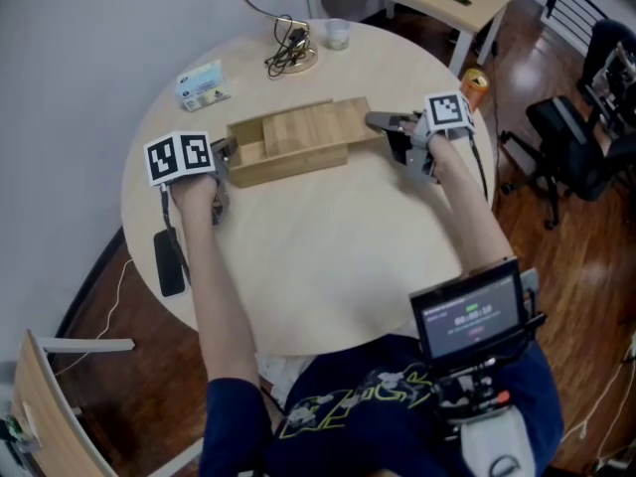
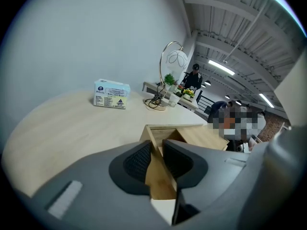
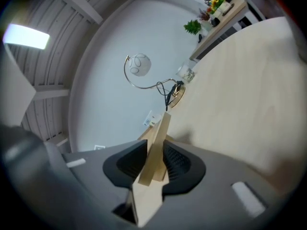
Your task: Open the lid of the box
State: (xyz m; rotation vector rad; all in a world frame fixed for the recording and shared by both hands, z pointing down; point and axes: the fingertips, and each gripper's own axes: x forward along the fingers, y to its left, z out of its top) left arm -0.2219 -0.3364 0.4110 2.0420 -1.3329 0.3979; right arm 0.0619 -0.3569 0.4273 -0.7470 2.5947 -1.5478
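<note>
From where I stand, the lid [image 1: 318,127] is slid partway off the wooden box [image 1: 288,165] on the table [image 1: 328,256], the right gripper [image 1: 386,123] pinching the lid's end and the left gripper [image 1: 227,152] clamped on the box's end wall, with more sliding probably left.

The box [image 1: 260,157] and its lid [image 1: 323,127] are pale honey wood with fine straight grain. The round desk [image 1: 328,266] is cream and faintly grained. The left gripper [image 1: 225,153] and the right gripper [image 1: 383,123] are grey, with black ribbed pads [image 2: 139,159] and black-and-white square markers. At upper left is a light blue and white packet [image 1: 203,85], at upper right an orange can [image 1: 475,85]. The floor [image 1: 586,276] is reddish-brown.
</note>
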